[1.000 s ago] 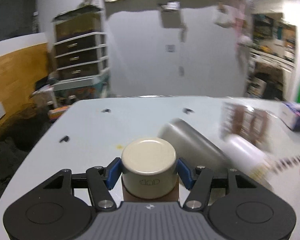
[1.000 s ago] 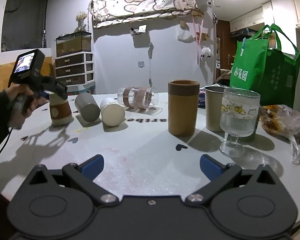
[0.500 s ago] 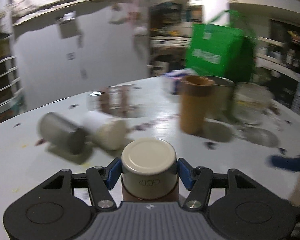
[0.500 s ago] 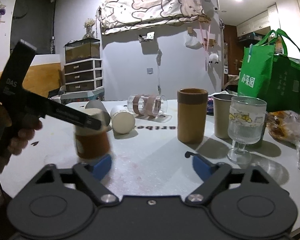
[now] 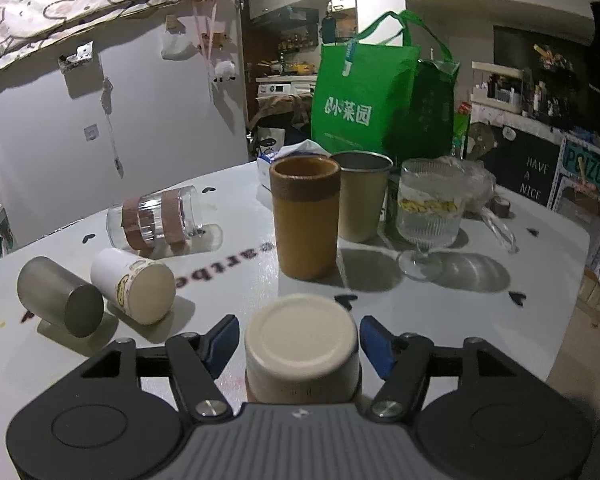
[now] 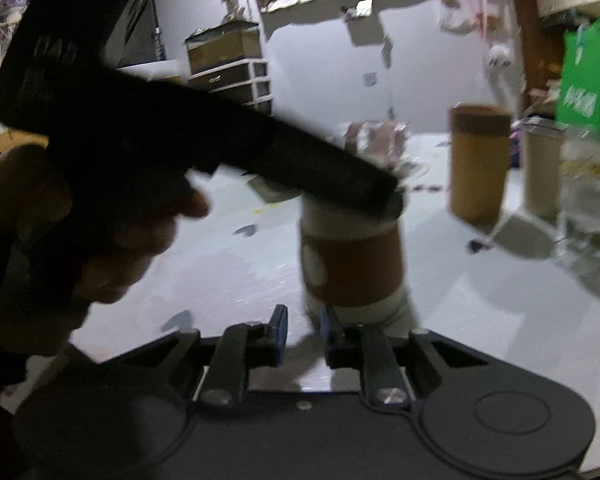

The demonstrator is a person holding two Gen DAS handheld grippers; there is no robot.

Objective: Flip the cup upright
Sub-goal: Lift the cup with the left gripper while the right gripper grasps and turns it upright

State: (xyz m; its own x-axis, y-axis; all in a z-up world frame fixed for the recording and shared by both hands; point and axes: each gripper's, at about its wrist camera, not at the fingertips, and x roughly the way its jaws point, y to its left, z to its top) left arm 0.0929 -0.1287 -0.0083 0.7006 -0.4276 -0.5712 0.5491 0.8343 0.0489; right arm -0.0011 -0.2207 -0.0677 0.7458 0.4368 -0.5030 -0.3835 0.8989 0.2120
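A cream cup with a brown sleeve (image 5: 300, 354) stands upside down between my left gripper's (image 5: 298, 342) blue pads, its flat base facing up. The pads stand a little off its sides, so the left gripper is open. The right wrist view shows the same cup (image 6: 352, 258) on the white table (image 6: 228, 268), with the left gripper's black body over its top. My right gripper (image 6: 303, 330) sits low in front of the cup, its pads close together with a narrow gap and nothing between them.
A grey metal cup (image 5: 58, 296), a white cup (image 5: 134, 286) and a taped glass (image 5: 154, 216) lie on their sides at the left. A tall brown cup (image 5: 304, 216), a metal cup (image 5: 360, 196), a stemmed glass (image 5: 426, 216) and a green bag (image 5: 364, 92) stand behind.
The left gripper carried the upside-down cup toward the right gripper, set it on the table and opened its pads. The right gripper narrowed from wide open to nearly shut.
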